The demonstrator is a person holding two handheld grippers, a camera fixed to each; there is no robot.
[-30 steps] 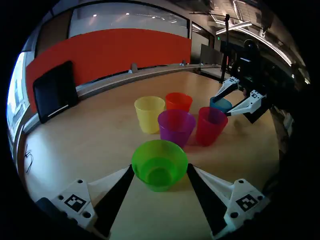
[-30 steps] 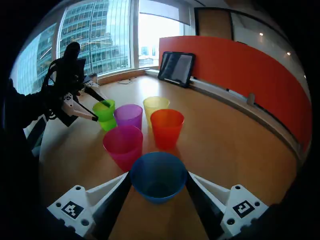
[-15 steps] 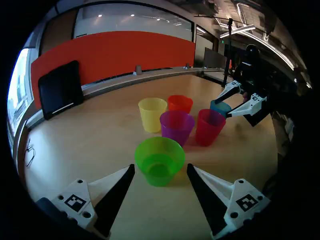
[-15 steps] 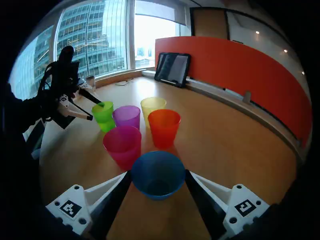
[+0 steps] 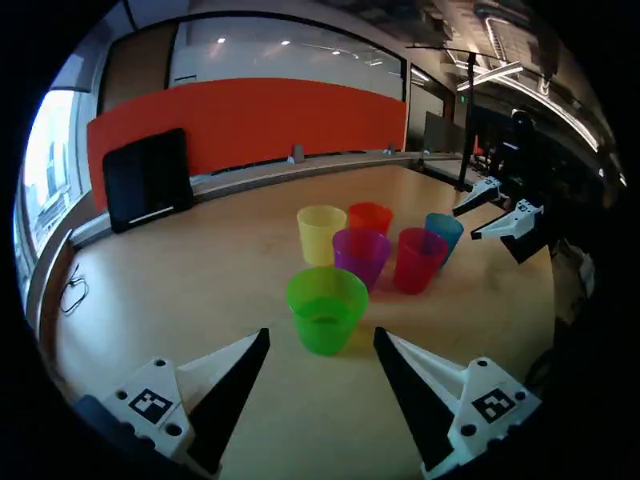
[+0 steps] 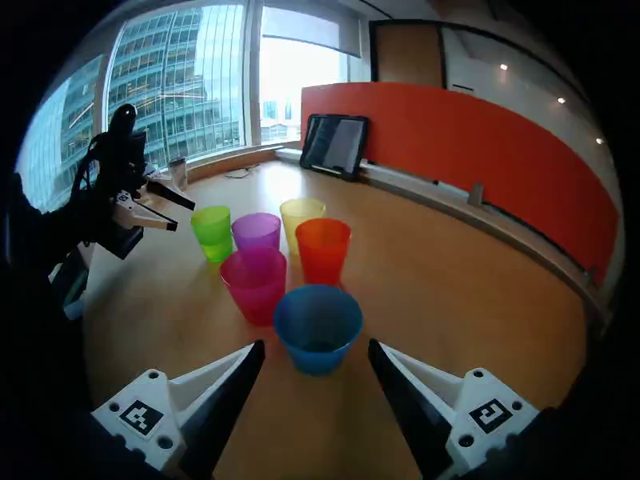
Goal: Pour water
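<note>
Standing upright on a pale wooden tabletop [image 5: 176, 272], six translucent plastic cups form a tight cluster. The left gripper [image 5: 320, 330] has its fingers spread wide and holds nothing; the green plastic cup [image 5: 326, 310] stands in front of the gap between its fingertips, touching neither. The right gripper [image 6: 316, 344] is likewise spread wide and empty, with the blue plastic cup [image 6: 318, 326] in front of its gap, untouched. Between those two cups stand the purple cup [image 5: 362, 254], the pink-red cup [image 5: 418, 260], the yellow cup [image 5: 320, 234] and the orange cup [image 5: 370, 216]. A black flat screen [image 5: 148, 180] leans against the long orange wall panel [image 5: 256, 112] behind. Whether any cup holds water cannot be told.
</note>
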